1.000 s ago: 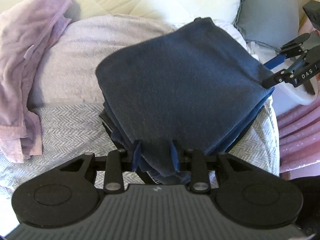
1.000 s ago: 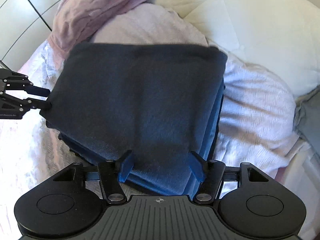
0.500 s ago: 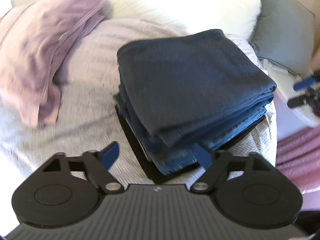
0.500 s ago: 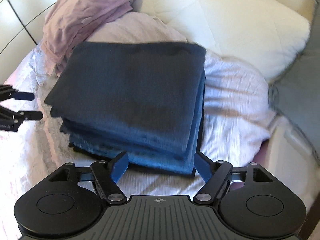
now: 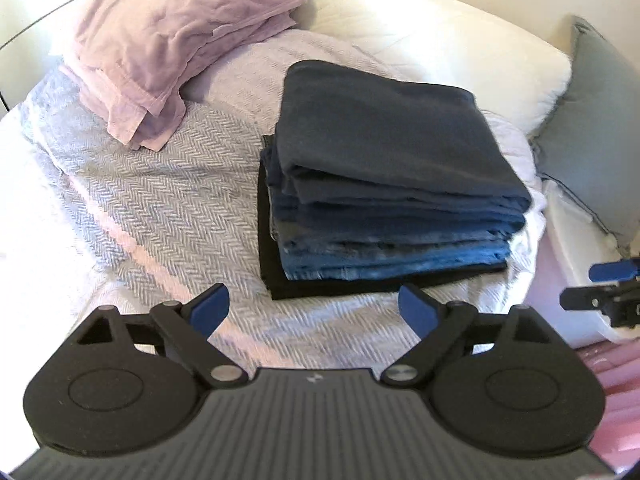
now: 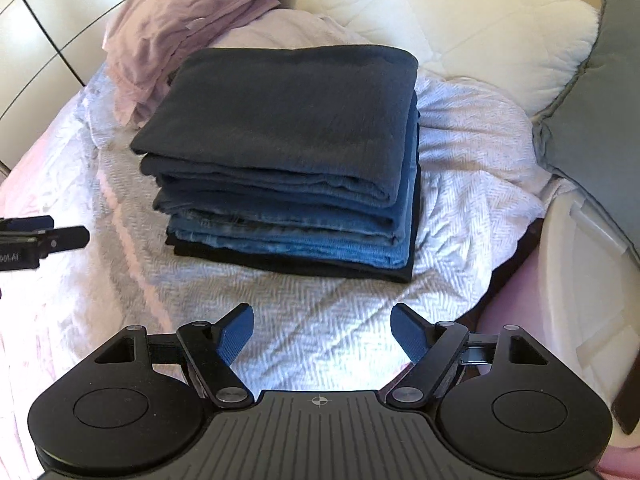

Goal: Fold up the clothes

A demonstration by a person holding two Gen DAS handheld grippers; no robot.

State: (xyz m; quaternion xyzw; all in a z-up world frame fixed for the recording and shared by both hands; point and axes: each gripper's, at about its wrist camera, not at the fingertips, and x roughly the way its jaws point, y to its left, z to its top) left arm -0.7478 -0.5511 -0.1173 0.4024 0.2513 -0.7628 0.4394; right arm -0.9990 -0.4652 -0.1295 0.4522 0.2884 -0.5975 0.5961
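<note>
A stack of folded dark blue and denim clothes (image 5: 392, 176) lies on the herringbone bedspread (image 5: 160, 208), with a navy piece on top. It also shows in the right wrist view (image 6: 288, 152). My left gripper (image 5: 314, 308) is open and empty, just short of the stack's near edge. My right gripper (image 6: 322, 334) is open and empty, back from the stack over the bedspread (image 6: 320, 320). A crumpled lilac garment (image 5: 176, 36) lies unfolded behind the stack on the left; it also shows in the right wrist view (image 6: 188, 20).
A cream pillow (image 5: 440, 40) and a grey cushion (image 5: 596, 152) lie at the back right. A white bin (image 6: 588, 280) stands at the bed's right side. The other gripper shows at the right edge of the left view (image 5: 600, 292) and at the left edge of the right view (image 6: 36, 236).
Both grippers have let go of the navy piece, opened, and drawn back from the stack. The navy piece now rests flat on top of the stack.
</note>
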